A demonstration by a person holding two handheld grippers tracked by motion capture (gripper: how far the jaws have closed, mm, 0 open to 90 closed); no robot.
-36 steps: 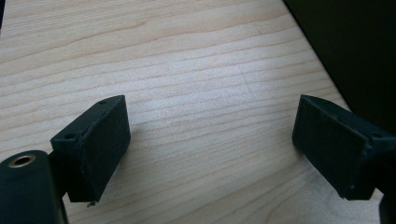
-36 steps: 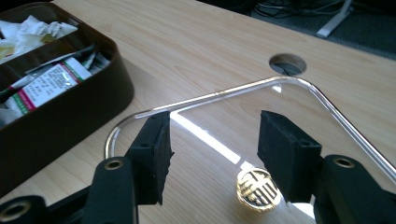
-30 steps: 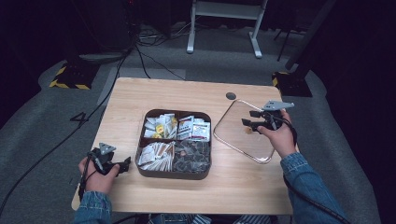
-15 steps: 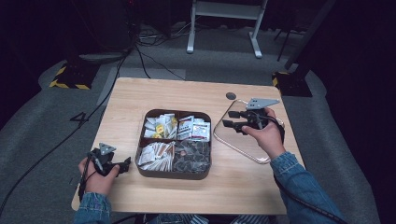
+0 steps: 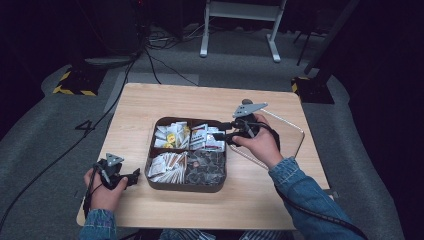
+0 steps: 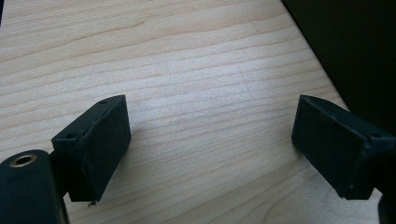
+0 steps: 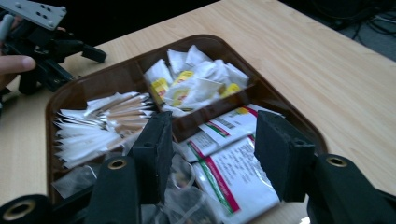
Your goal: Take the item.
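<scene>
A brown four-compartment tray (image 5: 186,187) sits mid-table. Its far compartments hold yellow-and-white packets (image 5: 170,136) and white printed sachets (image 5: 206,137). The near ones hold pale paper sticks (image 5: 167,164) and dark clear-wrapped pieces (image 5: 206,167). My right gripper (image 5: 227,132) hovers open at the tray's far right corner. In the right gripper view its jaws (image 7: 217,140) straddle the printed sachets (image 7: 224,163) without touching them. My left gripper (image 5: 132,176) rests open near the table's front left, just left of the tray. The left gripper view has its jaws (image 6: 210,140) wide apart over bare wood.
A clear rectangular lid (image 5: 292,135) lies right of the tray, partly under the right hand. The table's edge (image 6: 322,70) runs close by the left gripper. The left gripper (image 7: 46,42) appears beyond the tray in the right gripper view. Cables and stands are on the floor behind.
My right gripper has moved left, from above the clear lid to the tray's far right corner. The left gripper has stayed in place.
</scene>
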